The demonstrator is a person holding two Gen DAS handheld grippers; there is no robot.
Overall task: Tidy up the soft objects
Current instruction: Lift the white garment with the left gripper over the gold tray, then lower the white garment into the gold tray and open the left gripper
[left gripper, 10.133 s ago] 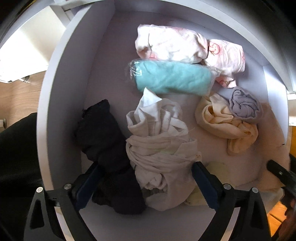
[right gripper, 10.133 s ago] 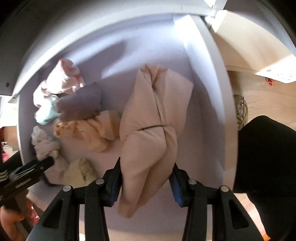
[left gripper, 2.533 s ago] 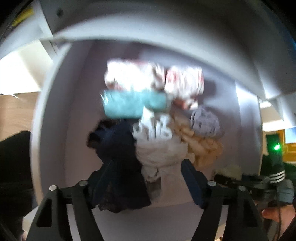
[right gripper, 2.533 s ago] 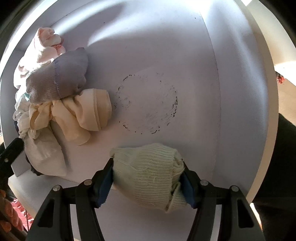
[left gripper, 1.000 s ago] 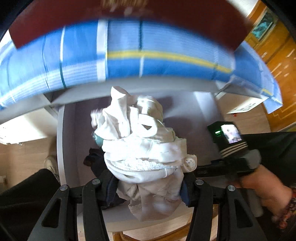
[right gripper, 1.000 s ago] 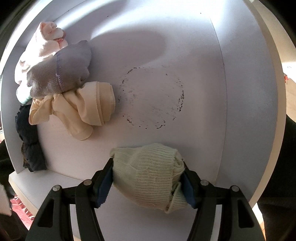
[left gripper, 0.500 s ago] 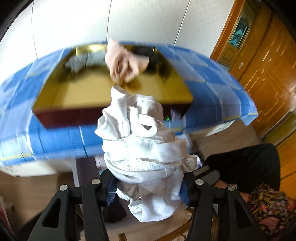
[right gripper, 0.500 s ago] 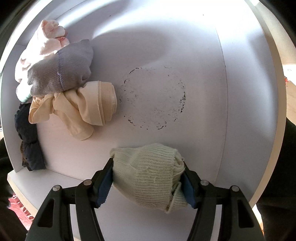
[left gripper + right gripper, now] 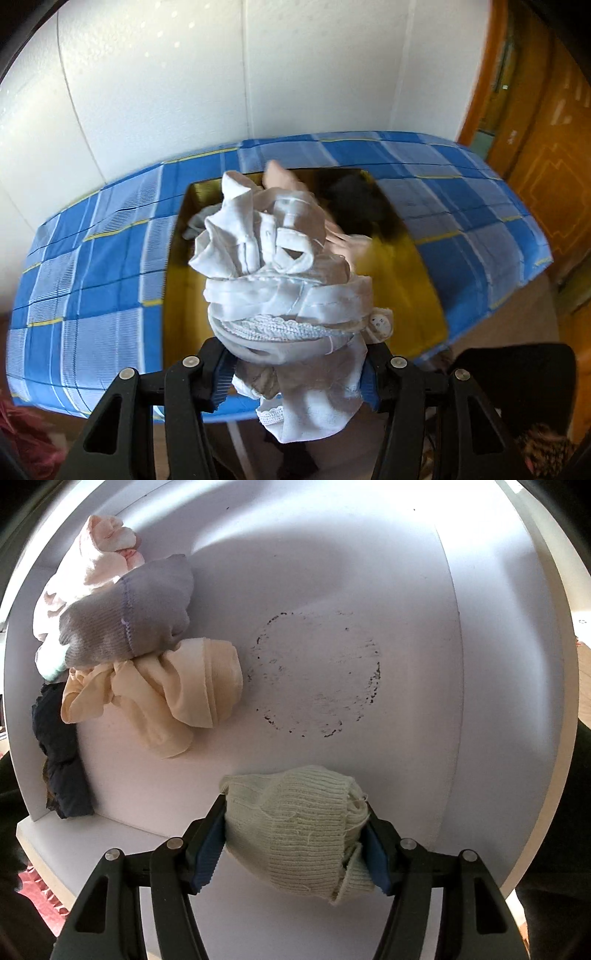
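Now the left claw (image 9: 295, 369) is clamping a white bundle (image 9: 284, 295), jaws part-way apart and pressed against its sides. Ahead and below, a gold tray (image 9: 413, 295) is sitting on a blue checked cloth (image 9: 92, 266), with pink, grey and black items already lying inside. The bundle is hanging over the tray's near half, its long axis running away from the claw toward the tray. The right claw (image 9: 295, 843) is gripping a pale green sock roll (image 9: 295, 823), pointing steeply down over a white drawer (image 9: 369, 590). The left is nearer the tray.
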